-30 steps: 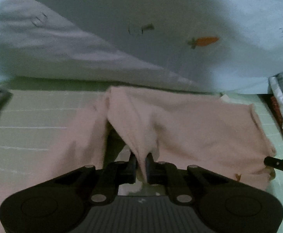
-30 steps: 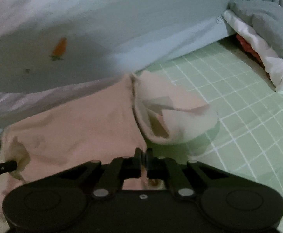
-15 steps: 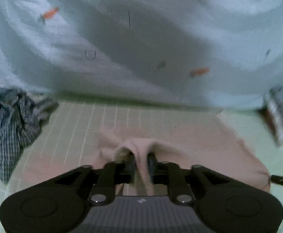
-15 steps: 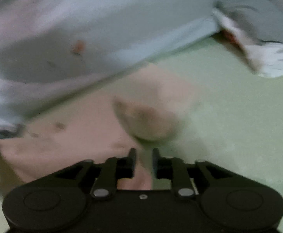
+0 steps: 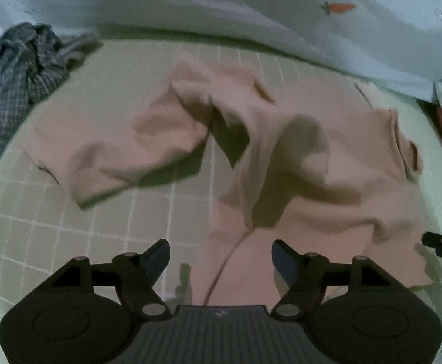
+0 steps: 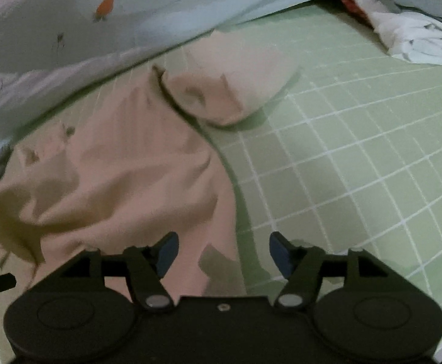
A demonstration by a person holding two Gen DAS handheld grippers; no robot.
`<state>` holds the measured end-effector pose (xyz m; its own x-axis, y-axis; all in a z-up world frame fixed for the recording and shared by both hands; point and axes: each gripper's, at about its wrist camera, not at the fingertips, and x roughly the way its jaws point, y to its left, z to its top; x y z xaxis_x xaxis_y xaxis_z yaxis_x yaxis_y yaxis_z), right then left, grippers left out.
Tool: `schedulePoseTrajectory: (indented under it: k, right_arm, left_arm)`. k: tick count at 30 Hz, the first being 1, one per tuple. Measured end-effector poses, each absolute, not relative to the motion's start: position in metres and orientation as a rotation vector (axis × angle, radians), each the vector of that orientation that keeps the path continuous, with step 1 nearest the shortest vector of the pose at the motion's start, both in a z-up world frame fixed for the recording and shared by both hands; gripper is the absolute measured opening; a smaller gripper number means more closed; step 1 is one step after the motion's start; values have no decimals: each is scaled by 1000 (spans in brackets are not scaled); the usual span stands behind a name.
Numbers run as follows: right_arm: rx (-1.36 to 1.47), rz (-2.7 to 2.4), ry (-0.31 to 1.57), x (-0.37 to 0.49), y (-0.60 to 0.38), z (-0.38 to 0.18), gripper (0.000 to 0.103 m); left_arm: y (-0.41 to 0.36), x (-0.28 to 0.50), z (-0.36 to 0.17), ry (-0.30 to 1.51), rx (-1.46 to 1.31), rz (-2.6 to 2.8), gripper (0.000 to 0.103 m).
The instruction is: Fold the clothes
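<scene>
The pink shirt (image 5: 306, 157) lay rumpled on the green grid mat (image 6: 357, 151), one sleeve (image 5: 124, 151) flung out sideways. The left gripper (image 5: 221, 257) and right gripper (image 6: 224, 250) both gaped wide above it, holding nothing.

Garment (image 5: 297, 163) spread on the gridded sheet (image 6: 357, 157), one sleeve (image 5: 124, 148) laid out to its left, crumpled cloth (image 5: 20, 69) heaped at far left, quilt (image 5: 327, 27) bunched behind, stacked laundry (image 6: 418, 42) placed at far right.
</scene>
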<state>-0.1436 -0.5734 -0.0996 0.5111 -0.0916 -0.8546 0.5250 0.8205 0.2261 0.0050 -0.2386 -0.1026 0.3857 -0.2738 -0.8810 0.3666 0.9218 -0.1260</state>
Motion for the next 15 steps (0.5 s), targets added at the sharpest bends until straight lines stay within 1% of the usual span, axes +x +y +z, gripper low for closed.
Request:
schedulePoseTrajectory:
  k: [2,3,4,5,6,7,8,10,15]
  right_arm:
    - [482,-383,992,-140,-569,-104,63]
    - [474,-377,1002,-138,-567,-105,55]
    - [473,-368,1004,-139,-565,-105,44]
    - [479,-357,1002,-140,-563,-105,33]
    - [485,-346,999,-141,-562,-105,12]
    - [490,-342,997,-145,-562,-103,6]
    - [495,-343,995,-150,-563,-100,5]
    - [504,-345,991,-160,-564,-94,4]
    - [528,-349,982,-186,-569,-79,4]
  left_arm:
    - [-240,4,-109,1114,104,-410,73]
    - [-240,3,-112,1118,109,-415,69]
    - [-241,2,-113,1117,112,-420,59]
    - [-241,1,-115,1122,114,-420,52]
    - [-241,-1,-116,1129,115,-418,35]
    - [-242,-2,-118,1135,117,-416,14]
    - [-240,-3,-118,1130,122,-404,10]
    - [-234,-5,-118,1140,99,-413,5]
    - [-206,-17,-107,1164,60,-368,4]
